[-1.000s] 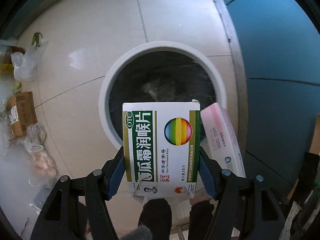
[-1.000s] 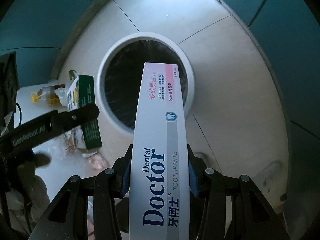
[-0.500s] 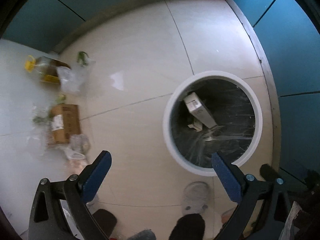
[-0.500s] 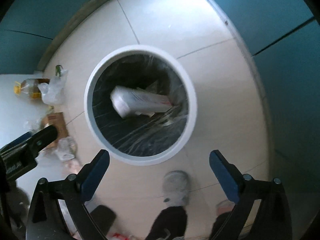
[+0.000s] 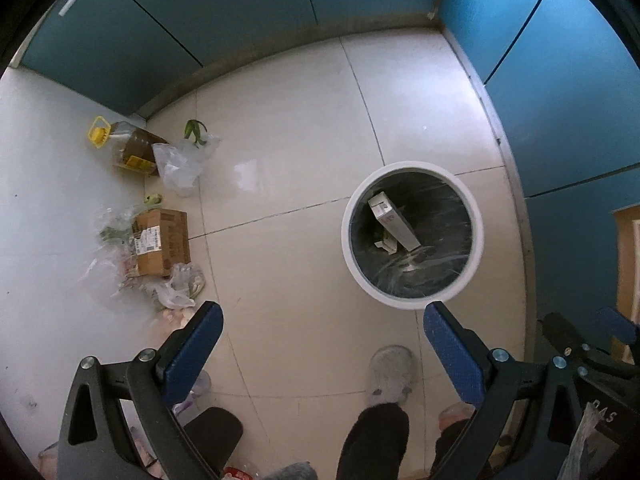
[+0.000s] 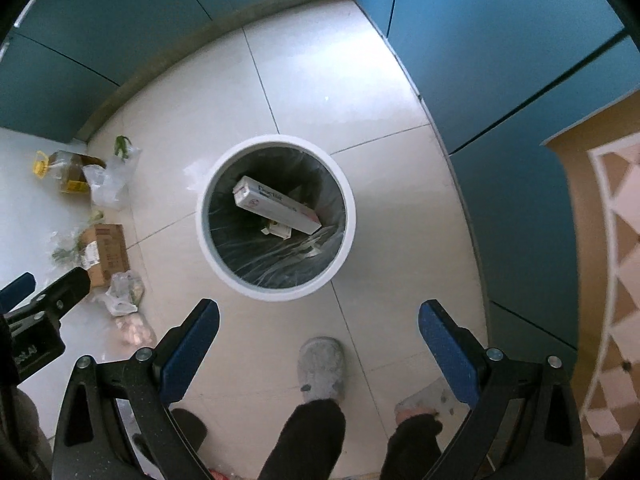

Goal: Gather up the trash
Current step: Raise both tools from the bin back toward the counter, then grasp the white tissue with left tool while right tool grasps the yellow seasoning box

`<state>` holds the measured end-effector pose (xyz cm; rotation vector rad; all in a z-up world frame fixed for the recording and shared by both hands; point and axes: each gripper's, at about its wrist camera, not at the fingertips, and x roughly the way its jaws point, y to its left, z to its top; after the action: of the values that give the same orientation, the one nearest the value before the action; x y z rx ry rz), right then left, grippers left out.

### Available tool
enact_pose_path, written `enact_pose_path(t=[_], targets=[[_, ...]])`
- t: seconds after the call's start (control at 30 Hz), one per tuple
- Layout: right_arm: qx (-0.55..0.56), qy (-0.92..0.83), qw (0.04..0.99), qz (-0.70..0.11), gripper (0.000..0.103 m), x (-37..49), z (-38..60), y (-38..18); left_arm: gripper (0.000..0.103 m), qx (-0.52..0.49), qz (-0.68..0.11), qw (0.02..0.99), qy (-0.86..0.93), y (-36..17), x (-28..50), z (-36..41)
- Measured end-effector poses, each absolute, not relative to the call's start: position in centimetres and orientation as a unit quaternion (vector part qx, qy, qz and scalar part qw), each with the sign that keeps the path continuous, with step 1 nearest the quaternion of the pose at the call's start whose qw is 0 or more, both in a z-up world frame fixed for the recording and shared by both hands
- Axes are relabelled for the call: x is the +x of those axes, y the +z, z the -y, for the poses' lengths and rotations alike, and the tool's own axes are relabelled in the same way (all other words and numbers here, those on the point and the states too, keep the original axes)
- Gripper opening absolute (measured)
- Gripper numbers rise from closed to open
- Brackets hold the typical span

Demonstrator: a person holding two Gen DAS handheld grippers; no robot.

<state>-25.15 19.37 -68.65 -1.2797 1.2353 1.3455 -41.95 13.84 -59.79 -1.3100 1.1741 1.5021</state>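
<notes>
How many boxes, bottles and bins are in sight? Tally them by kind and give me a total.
Boxes: 3 (toothpaste box, small box under it, cardboard box on the floor)
Bottles: 1 (oil bottle)
Bins: 1 (bin)
Total: 5

We see the smaller box [image 6: 276, 229] mostly hidden under the toothpaste box [image 6: 278, 205] in the bin [image 6: 348, 216]; the cardboard box [image 5: 162, 242] label is too small to read.

"Doctor" legible on toothpaste box [image 6: 277, 210] inside bin [image 6: 347, 227], frame centre; shipping-label print on cardboard box [image 6: 105, 254] unreadable.
</notes>
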Motion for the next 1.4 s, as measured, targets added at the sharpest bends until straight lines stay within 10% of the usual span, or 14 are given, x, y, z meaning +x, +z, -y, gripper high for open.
enact_pose_path(t=[0.83,1.4], targets=[[-0.39,0.629,0.457,-0.494,0.101,-18.7,-8.7,-33.1,0.103,-0.428,-0.42,0.513,0.614,-30.7,-34.3,-5.8],[-0.166,0.417,0.691,-0.566,0.101,26.5,6.1,-22.8,0.103,-0.282,-0.501,0.728,0.373,-22.8,11.4,-4.9]])
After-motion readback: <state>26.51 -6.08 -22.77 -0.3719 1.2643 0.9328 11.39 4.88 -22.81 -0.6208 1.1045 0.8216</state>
